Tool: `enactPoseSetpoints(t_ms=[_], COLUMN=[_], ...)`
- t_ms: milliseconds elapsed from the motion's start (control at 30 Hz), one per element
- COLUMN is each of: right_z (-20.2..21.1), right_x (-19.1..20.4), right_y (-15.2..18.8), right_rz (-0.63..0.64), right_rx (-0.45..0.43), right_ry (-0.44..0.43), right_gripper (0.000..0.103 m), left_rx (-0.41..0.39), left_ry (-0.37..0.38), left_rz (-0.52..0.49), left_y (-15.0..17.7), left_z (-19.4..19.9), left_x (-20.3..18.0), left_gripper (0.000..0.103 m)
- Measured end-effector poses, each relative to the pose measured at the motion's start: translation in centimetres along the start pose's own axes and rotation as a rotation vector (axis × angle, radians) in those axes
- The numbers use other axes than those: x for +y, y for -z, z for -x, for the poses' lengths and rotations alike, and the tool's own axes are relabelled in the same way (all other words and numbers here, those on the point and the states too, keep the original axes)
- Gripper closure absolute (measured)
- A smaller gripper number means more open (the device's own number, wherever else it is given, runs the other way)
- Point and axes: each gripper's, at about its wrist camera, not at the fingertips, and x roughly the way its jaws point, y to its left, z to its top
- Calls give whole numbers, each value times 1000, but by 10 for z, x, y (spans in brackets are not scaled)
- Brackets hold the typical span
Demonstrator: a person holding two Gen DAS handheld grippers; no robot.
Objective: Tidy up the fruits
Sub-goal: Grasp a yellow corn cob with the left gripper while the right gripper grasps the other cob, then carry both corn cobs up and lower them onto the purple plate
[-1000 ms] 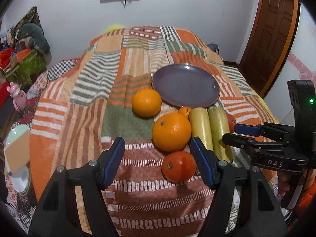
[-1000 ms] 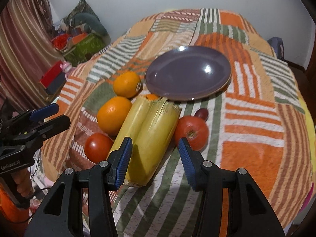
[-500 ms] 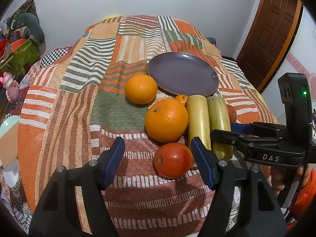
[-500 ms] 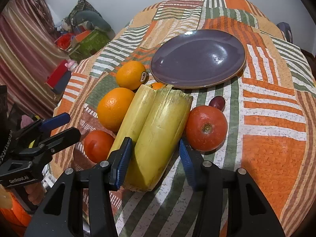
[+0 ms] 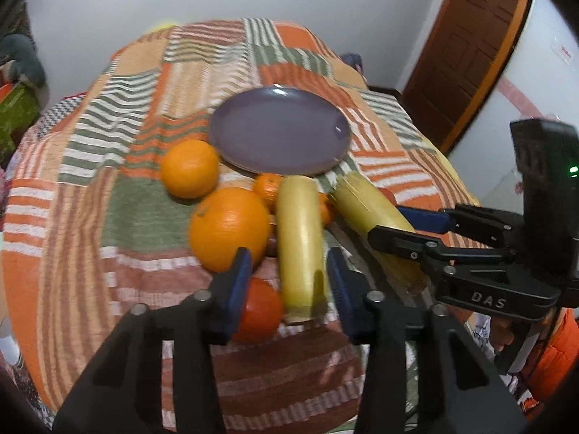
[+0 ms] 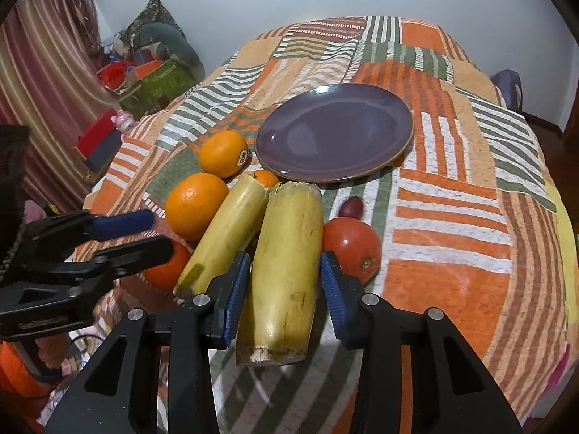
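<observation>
L jaws just closing round left yellow stalk [image 5: 299,242]; R jaws likewise, right stalk [image 6: 289,253].

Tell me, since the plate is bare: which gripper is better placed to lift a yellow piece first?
Probably right: the right gripper, jaws just closing, squarely straddles one yellow piece; the left gripper sits more offset.

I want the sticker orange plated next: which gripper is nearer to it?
Left. The left gripper sits on the sticker orange's side of the pile, beside the big orange. The right gripper straddles a yellow stalk, farther away.
</observation>
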Motion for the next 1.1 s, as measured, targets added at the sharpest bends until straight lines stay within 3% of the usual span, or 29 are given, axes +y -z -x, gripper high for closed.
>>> enactPoseSetpoints(t_ms=[267,667,1100], right_z=[8,-2,-16], right_x=[-10,-8,-7], right_y=[8,11,9], right_rz=[0,-8,-10], right_rx=[10,44,76], right_ry=[-10,-51,-66], right_gripper=[66,65,64], left_rx=[82,116,92], left_ry=[-3,-61,-116], left_rz=[-14,-34,-57], left_y=[-3,-14,-16], left_z=[-31,-54,-61], left_x=[-16,-19,-21], left_gripper=[62,62,68])
